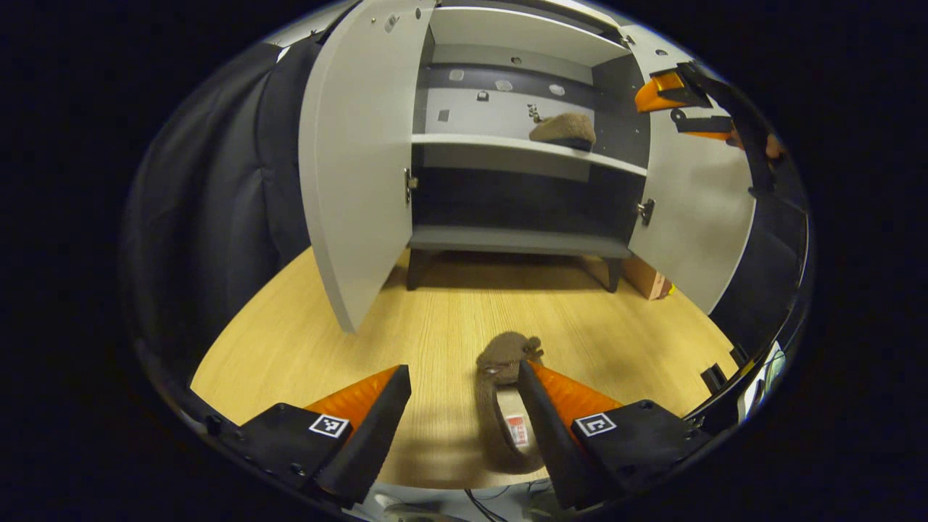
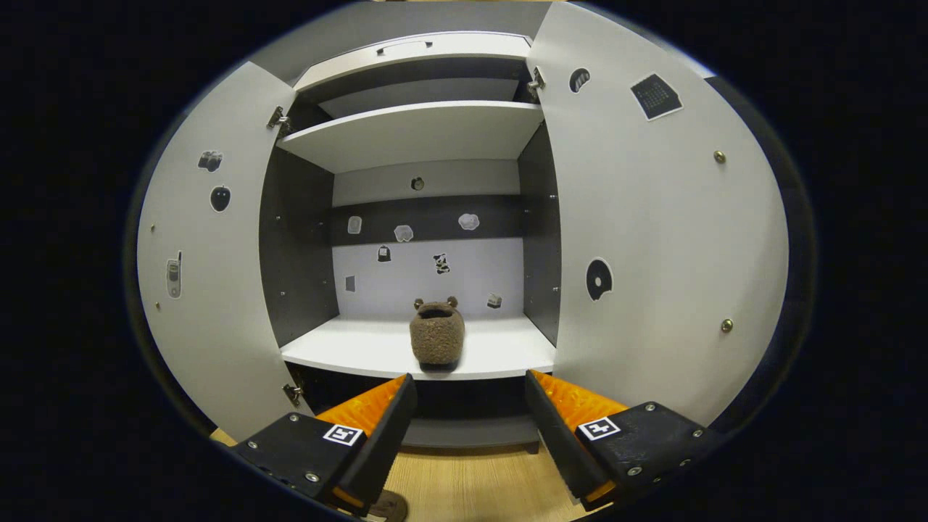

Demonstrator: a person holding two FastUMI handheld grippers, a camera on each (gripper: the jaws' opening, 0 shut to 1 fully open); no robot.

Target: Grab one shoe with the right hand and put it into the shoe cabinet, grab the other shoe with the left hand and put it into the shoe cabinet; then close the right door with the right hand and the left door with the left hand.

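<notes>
The shoe cabinet (image 1: 507, 145) stands with both doors swung wide. A brown fuzzy slipper (image 1: 563, 129) rests on its middle shelf (image 1: 464, 143). The other brown slipper (image 1: 500, 391) lies on the wooden floor (image 1: 290, 348), in the right side of the gap of my left gripper (image 1: 464, 368), which is open; the right finger overlaps the slipper's edge. My right gripper (image 1: 681, 109) hovers by the right door (image 1: 696, 210). In the right gripper view, that gripper (image 2: 470, 377) is open and empty, a little in front of the shelf (image 2: 500, 355) and the slipper (image 2: 437, 332) on it.
The left door (image 1: 355, 167) juts out over the floor on the left. A small brown box (image 1: 647, 279) sits by the cabinet's right leg. Black cloth walls the booth on both sides. The lower shelf (image 1: 515, 243) and top shelf (image 2: 413, 134) are bare.
</notes>
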